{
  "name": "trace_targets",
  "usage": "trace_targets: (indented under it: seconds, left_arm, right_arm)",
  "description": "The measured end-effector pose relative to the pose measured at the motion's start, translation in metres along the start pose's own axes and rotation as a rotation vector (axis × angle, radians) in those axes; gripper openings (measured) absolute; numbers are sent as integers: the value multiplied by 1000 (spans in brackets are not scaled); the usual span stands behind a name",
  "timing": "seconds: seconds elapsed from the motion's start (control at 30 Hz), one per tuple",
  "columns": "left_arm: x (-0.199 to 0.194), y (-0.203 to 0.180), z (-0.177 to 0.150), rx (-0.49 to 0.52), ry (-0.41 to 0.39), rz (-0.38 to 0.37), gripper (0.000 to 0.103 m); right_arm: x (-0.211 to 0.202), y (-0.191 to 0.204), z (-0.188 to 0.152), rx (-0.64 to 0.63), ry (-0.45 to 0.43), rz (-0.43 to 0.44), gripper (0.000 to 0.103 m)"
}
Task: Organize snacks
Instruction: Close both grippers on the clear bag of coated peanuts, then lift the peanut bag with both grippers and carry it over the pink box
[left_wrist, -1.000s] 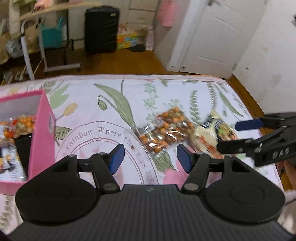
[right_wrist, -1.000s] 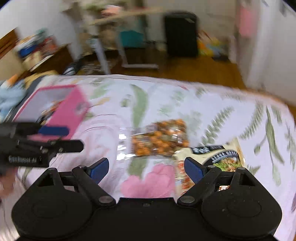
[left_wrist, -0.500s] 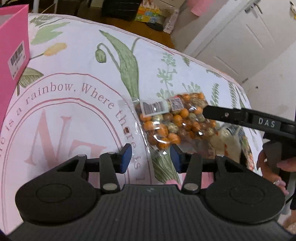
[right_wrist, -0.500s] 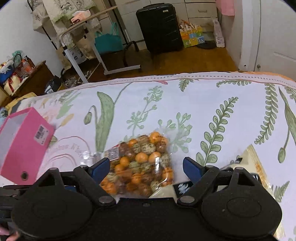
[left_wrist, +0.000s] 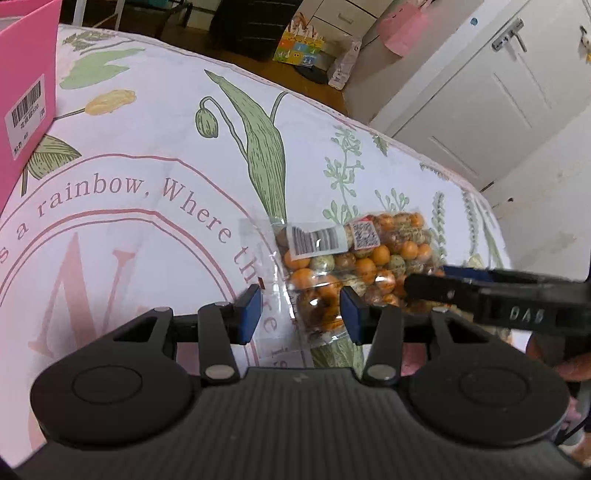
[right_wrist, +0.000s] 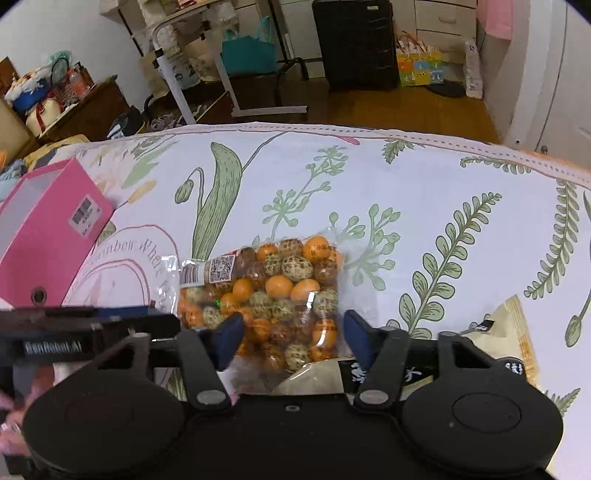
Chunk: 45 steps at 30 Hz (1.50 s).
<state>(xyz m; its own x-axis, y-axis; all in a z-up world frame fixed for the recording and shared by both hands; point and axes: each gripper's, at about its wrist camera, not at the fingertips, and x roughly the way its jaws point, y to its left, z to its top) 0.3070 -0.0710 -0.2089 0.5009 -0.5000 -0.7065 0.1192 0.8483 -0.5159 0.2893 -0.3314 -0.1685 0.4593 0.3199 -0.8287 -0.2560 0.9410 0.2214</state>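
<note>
Clear plastic bag (left_wrist: 354, 266): packed with orange, green-speckled and brown wrapped balls; flat on the bedspread, barcode label and QR sticker on the end toward the pink box.
Bag position: right of the printed pink ring and its lettering, over a green leaf stem; near end tucked under both grippers in their own views.
Left gripper (left_wrist: 301, 314): jaws parted wide, blue pads either side of the bag's label end; no pad seen pressing the plastic, nothing held.
Right gripper (right_wrist: 291, 338): jaws spread wide, straddling the near end of the bag; pads level with the bag's edges, contact not clear, nothing lifted.
Cross view: right gripper's dark finger reaching in from the right in the left wrist view, lying across the far end of the bag; left gripper's finger coming in from the left in the right wrist view, its tip at the bag's label corner.
Pink box (right_wrist: 48, 240): well left of the bag, open top, white barcode sticker on its side, round hole low on the end face.
Beige snack packet (right_wrist: 513, 343): just beside the bag on the right, partly hidden under the right gripper body.
Bedspread (right_wrist: 424, 192): white cloth, green ferns and flower stems.
Background: black suitcase (right_wrist: 356, 44) on the wooden floor, white door (left_wrist: 491, 92) beyond the bed.
</note>
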Motion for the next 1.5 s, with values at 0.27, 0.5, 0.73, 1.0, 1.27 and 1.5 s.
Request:
trace_targets:
  seconds: [0.27, 0.5, 0.73, 1.0, 1.27, 1.5]
  left_arm:
    - [-2, 10, 9, -5, -1, 104, 48]
    - [3, 1, 9, 70, 27, -4, 50]
    - [13, 1, 10, 5, -6, 27, 50]
    - [10, 1, 19, 57, -17, 121, 54]
    - [21, -5, 12, 96, 33, -36, 53]
    - [16, -3, 10, 44, 4, -38, 53]
  right_arm:
    - [4, 2, 0, -29, 34, 45, 61]
    - [17, -4, -4, -21, 57, 43, 86]
    - [20, 10, -7, -97, 72, 68, 87]
    - [26, 4, -5, -61, 71, 59, 96]
    - [33, 24, -9, -140, 30, 47, 99]
    - [29, 33, -7, -158, 36, 13, 90]
